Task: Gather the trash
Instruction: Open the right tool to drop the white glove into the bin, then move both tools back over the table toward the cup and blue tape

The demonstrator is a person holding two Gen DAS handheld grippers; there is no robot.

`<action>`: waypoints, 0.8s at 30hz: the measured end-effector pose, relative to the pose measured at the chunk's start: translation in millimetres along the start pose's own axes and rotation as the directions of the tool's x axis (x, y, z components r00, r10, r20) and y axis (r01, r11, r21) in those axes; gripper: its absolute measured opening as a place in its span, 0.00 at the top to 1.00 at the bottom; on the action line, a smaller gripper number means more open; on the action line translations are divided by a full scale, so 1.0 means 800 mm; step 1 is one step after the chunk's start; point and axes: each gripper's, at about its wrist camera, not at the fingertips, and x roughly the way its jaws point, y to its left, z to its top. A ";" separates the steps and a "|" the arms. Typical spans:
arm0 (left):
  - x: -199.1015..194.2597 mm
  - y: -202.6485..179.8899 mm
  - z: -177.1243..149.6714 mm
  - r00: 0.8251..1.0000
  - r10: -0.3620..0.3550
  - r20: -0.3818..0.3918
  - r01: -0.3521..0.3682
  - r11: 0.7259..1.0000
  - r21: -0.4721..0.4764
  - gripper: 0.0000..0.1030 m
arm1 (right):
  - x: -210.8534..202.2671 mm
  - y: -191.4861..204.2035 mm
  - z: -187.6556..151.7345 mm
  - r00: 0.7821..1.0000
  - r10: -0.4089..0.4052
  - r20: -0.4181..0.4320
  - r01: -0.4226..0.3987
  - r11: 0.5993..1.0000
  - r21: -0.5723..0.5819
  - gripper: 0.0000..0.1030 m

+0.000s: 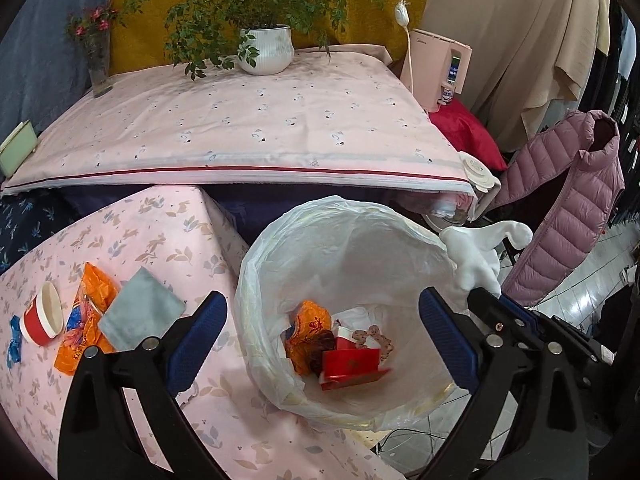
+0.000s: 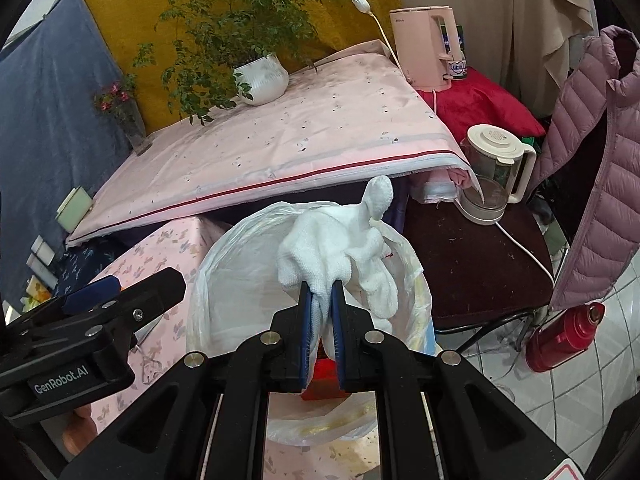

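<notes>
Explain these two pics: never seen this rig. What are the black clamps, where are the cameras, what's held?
No robot here: a person holds one two-finger clamp in each hand, with a fisheye camera on each looking along its fingers. The left-hand view shows the left gripper open and empty above a lined trash bin that already contains wrappers and a red box. On the pink table remain a red paper cup, an orange wrapper and a grey cloth. The right-hand view shows the right gripper shut on a white glove over the bin.
</notes>
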 end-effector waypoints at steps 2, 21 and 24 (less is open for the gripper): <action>0.001 0.003 -0.001 1.000 0.011 -0.003 -0.011 1.000 0.003 0.10 | 0.004 0.003 -0.001 1.000 0.003 -0.005 -0.003 1.000 -0.002 0.90; -0.013 0.063 -0.024 0.998 0.064 -0.008 -0.065 0.992 -0.109 0.10 | 0.007 0.038 -0.013 1.000 0.016 -0.012 -0.017 0.999 -0.037 0.64; -0.019 0.076 -0.032 0.997 0.078 -0.007 -0.078 0.988 -0.130 0.10 | 0.004 0.047 -0.016 1.000 0.020 -0.011 -0.021 0.998 -0.052 0.62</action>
